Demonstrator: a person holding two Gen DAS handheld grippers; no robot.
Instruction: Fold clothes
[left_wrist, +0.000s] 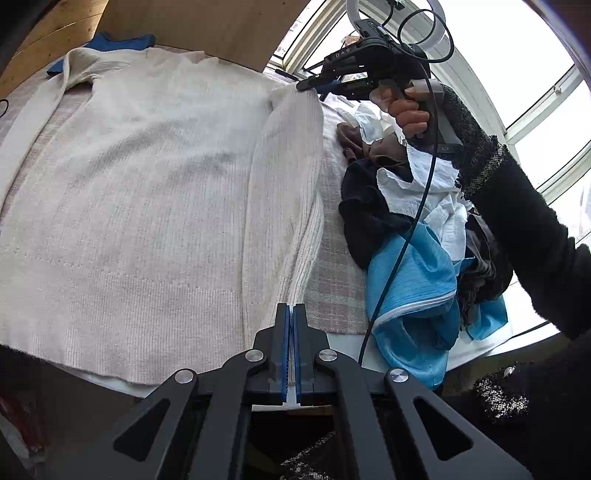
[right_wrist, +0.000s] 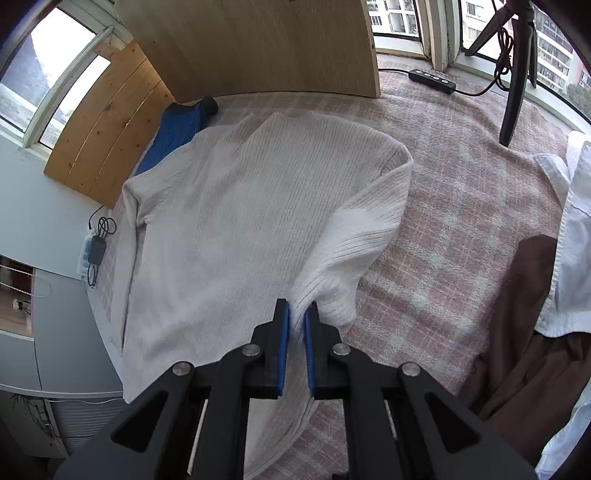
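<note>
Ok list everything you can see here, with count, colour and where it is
sweater: one, cream, spread flat on the blanket
blanket: one, pink plaid, covering the surface
blue garment: one, beside the sweater's far shoulder
clothes pile: one heap, white, brown, black, light blue, right of the sweater
wooden boards: two, pale and honey-toned, at the far edge
power strip: one, black, on the blanket by the window
tripod: one, black, by the window
left tool: shut on sweater's hem
right tool: shut on sweater's sleeve
right hand: gripping the tool's handle
</note>
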